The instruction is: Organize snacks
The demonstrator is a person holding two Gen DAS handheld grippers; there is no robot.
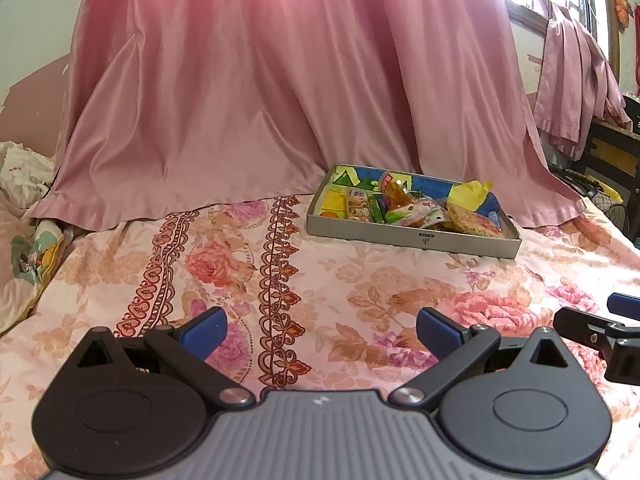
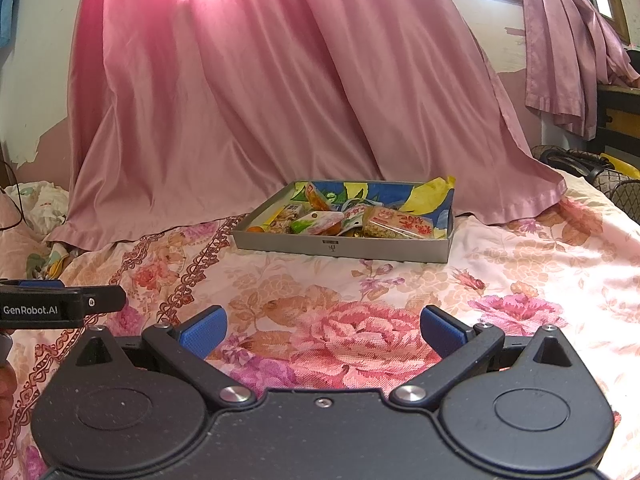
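A: Left cam first. What've we got?
B: Left gripper point(image 1: 322, 334) has its fingers spread wide, nothing between them. The box point(image 1: 412, 240) of snacks point(image 1: 404, 208) sits on the bedspread point(image 1: 280, 280), ahead and right of the fingertips.

A: And the right cam?
B: Right gripper point(image 2: 323, 332) is also spread and empty, with the box point(image 2: 344, 246) straight ahead, well apart, by the curtain point(image 2: 260, 100).

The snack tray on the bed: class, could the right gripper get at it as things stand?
Probably yes. The right gripper is open and faces the snack tray, with only bare floral bedspread between them.
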